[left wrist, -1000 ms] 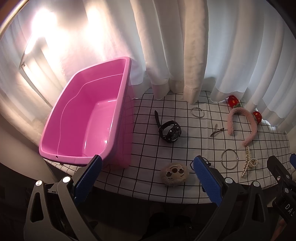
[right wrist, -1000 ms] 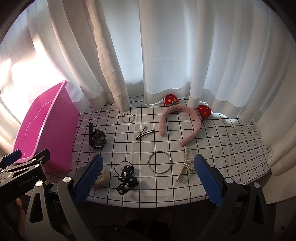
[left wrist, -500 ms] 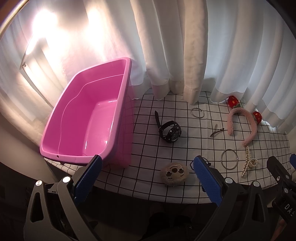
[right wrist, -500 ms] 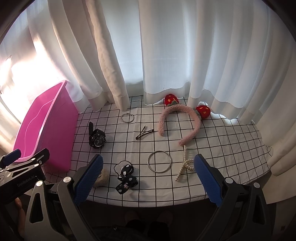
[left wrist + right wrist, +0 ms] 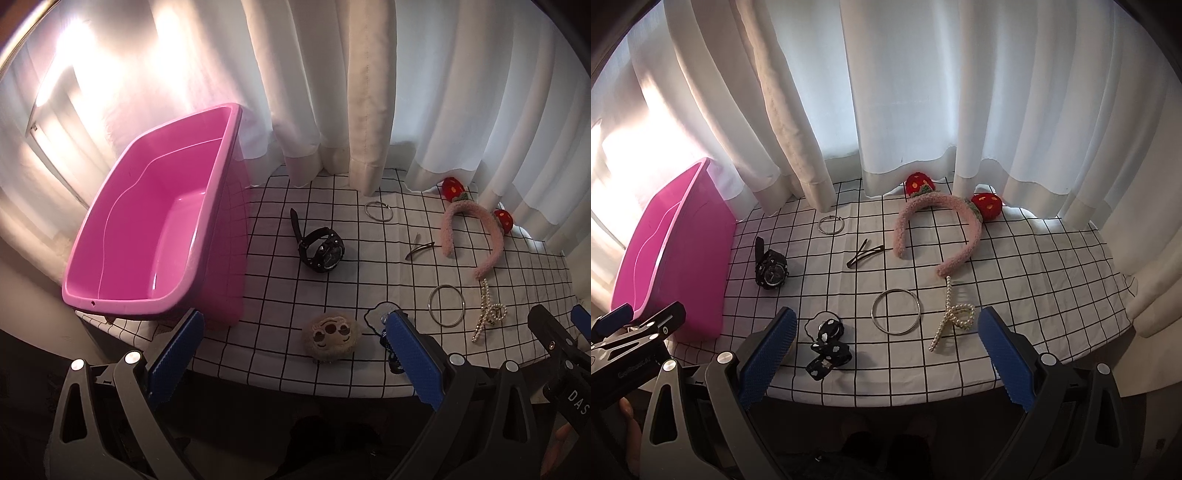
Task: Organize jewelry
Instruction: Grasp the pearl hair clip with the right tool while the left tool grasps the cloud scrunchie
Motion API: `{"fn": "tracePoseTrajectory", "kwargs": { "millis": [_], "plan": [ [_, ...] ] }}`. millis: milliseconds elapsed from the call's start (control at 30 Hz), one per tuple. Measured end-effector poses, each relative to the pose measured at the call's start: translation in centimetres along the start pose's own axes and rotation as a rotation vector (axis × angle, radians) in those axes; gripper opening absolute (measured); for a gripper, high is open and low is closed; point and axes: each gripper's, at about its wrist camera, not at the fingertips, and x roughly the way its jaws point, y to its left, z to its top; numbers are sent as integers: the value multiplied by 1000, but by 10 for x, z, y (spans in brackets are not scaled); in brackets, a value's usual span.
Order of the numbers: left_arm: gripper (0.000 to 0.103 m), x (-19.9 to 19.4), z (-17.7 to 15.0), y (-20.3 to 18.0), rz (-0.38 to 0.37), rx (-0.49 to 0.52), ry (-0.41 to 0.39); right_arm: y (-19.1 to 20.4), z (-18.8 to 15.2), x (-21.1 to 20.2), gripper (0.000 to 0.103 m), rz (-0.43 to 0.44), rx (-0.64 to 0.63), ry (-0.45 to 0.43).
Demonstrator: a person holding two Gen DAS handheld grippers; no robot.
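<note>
An empty pink tub (image 5: 155,236) (image 5: 665,258) stands at the table's left. On the checked cloth lie a black watch (image 5: 321,249) (image 5: 772,271), a small ring (image 5: 378,211) (image 5: 831,224), a hair clip (image 5: 419,250) (image 5: 864,254), a pink headband with red strawberries (image 5: 476,229) (image 5: 942,225), a large bangle (image 5: 447,304) (image 5: 895,311), a pearl clip (image 5: 487,314) (image 5: 955,314), a black spotted scrunchie bow (image 5: 829,345) and a fuzzy round face clip (image 5: 332,334). My left gripper (image 5: 291,360) is open and empty before the front edge. My right gripper (image 5: 886,360) is open and empty there too.
White curtains (image 5: 886,92) hang along the back of the table and brush the cloth. The table's front edge (image 5: 295,384) is close under both grippers. Each gripper shows at the side of the other's view.
Both grippers have drifted very slightly; the objects lie where they were.
</note>
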Motion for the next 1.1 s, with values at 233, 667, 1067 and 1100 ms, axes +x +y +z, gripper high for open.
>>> {"fn": "tracePoseTrajectory", "kwargs": {
  "millis": [233, 667, 1067, 1100],
  "plan": [
    [97, 21, -10, -33, -33, 62, 22, -30, -11, 20, 94, 7, 19, 38],
    [97, 81, -43, -95, -163, 74, 95, -99, -35, 82, 94, 13, 51, 141],
    [97, 122, -53, -124, -183, 19, 123, -118, -33, 133, 94, 48, 24, 188],
    [97, 125, -53, -126, -174, 21, 124, -118, -33, 136, 94, 52, 20, 191]
  ]
}}
